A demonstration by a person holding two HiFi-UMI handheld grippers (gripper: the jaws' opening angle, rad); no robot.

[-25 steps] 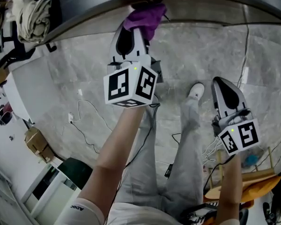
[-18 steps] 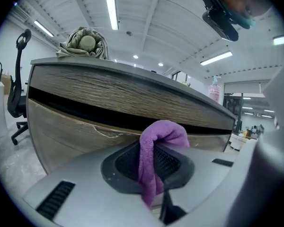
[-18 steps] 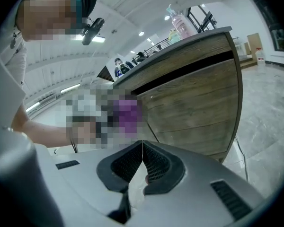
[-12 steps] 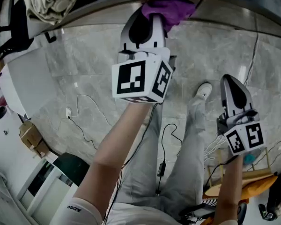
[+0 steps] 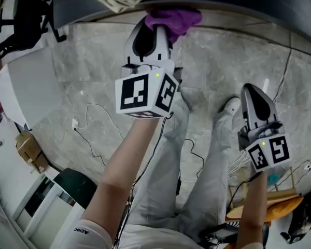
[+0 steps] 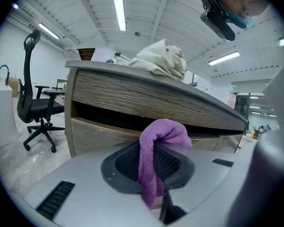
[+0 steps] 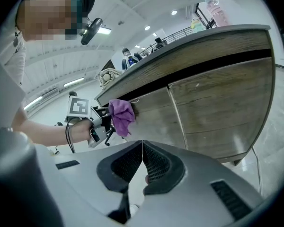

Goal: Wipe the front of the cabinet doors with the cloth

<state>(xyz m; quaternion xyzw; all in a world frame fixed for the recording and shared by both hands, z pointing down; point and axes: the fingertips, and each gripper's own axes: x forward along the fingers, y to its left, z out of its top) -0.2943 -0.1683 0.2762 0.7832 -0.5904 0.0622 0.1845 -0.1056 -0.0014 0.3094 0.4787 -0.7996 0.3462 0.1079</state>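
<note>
Left gripper view has your left tongs clamped on the purple cloth, which sits against the upper edge of the cabinet door. Your right tongs are closed and empty. You seem mid-wipe: next, drag the cloth firmly along the door front.

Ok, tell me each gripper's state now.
Left gripper: jaws shut on the purple cloth.
Right gripper: jaws shut, holding nothing.
</note>
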